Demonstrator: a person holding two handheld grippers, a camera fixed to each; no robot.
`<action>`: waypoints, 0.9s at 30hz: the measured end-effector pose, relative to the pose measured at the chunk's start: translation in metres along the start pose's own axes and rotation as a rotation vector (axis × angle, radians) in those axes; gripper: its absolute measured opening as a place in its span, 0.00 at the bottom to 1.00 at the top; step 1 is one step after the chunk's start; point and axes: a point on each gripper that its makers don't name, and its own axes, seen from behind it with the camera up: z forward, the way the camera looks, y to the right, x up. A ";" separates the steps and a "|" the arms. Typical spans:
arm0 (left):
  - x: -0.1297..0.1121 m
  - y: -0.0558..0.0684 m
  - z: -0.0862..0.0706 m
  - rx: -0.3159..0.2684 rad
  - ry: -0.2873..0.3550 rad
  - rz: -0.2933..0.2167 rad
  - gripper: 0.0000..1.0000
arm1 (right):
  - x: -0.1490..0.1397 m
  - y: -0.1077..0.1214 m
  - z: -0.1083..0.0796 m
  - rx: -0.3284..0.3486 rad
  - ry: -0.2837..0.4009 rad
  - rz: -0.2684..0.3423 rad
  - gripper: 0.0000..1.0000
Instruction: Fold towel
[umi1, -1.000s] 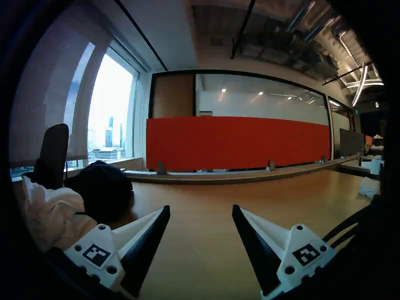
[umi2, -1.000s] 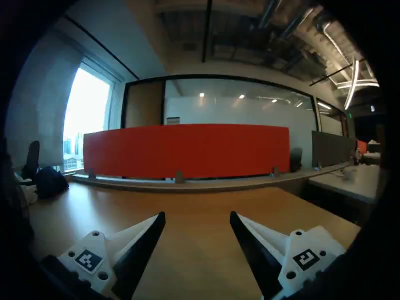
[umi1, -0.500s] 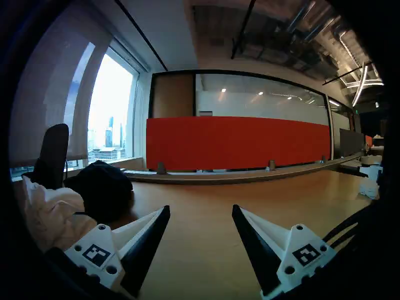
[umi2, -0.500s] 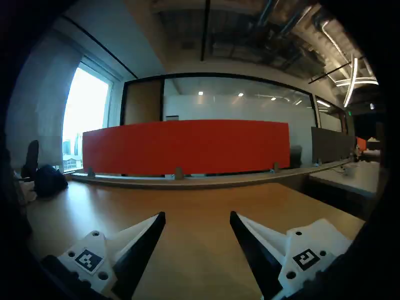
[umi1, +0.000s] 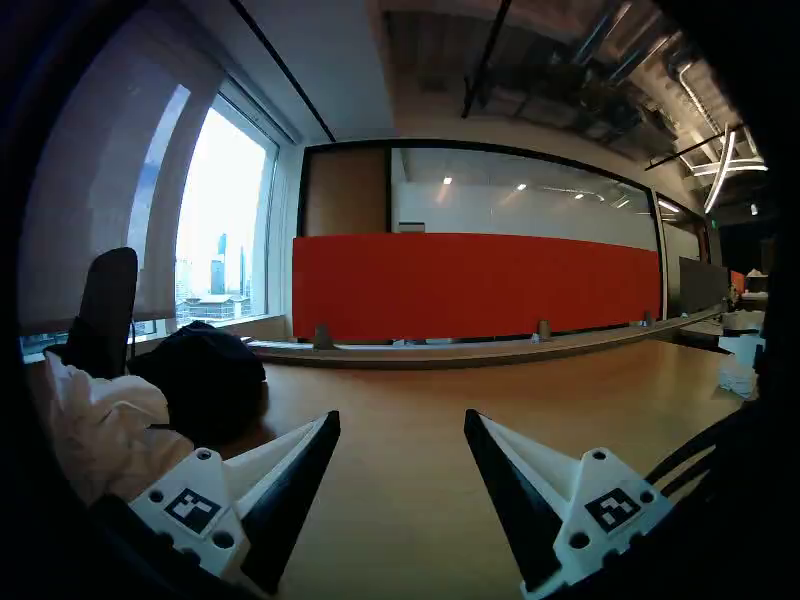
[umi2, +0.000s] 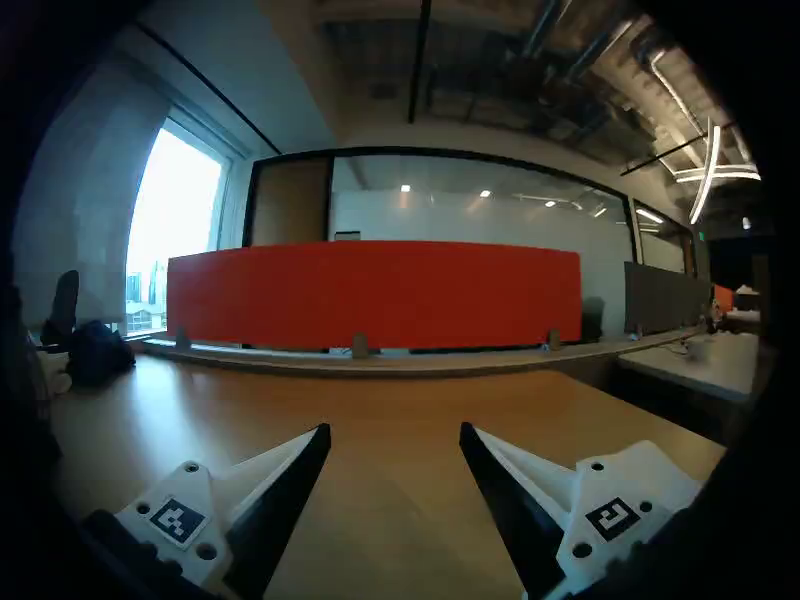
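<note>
A crumpled pale cloth (umi1: 100, 435), likely the towel, lies at the left edge of the wooden table (umi1: 420, 420) in the left gripper view, beside a dark bag (umi1: 205, 375). My left gripper (umi1: 400, 430) hovers low over the table, open, nothing between its fingers, with the cloth off to its left. In the right gripper view my right gripper (umi2: 395, 440) is open too, over bare wood (umi2: 400, 410). A sliver of the pale cloth (umi2: 55, 380) and the dark bag (umi2: 95, 352) sit far left there.
A red divider panel (umi1: 470, 285) runs along the table's far edge, also seen as the red panel (umi2: 370, 295). A black chair back (umi1: 105, 310) stands by the window at left. White items (umi1: 735, 365) rest at the right. A second desk (umi2: 700, 365) stands to the right.
The right gripper view has tilted slightly up and down, ending near where it began. The left gripper has stayed still. Both grippers remain open.
</note>
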 end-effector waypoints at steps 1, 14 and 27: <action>0.000 0.000 0.000 0.000 0.000 0.000 0.92 | 0.000 0.000 0.000 0.000 0.002 0.000 1.00; 0.000 0.000 0.000 0.000 0.000 0.000 0.92 | 0.002 -0.003 -0.004 0.009 0.013 0.000 1.00; 0.000 0.000 0.000 0.000 0.000 0.000 0.92 | 0.002 -0.004 -0.004 0.018 0.013 0.001 1.00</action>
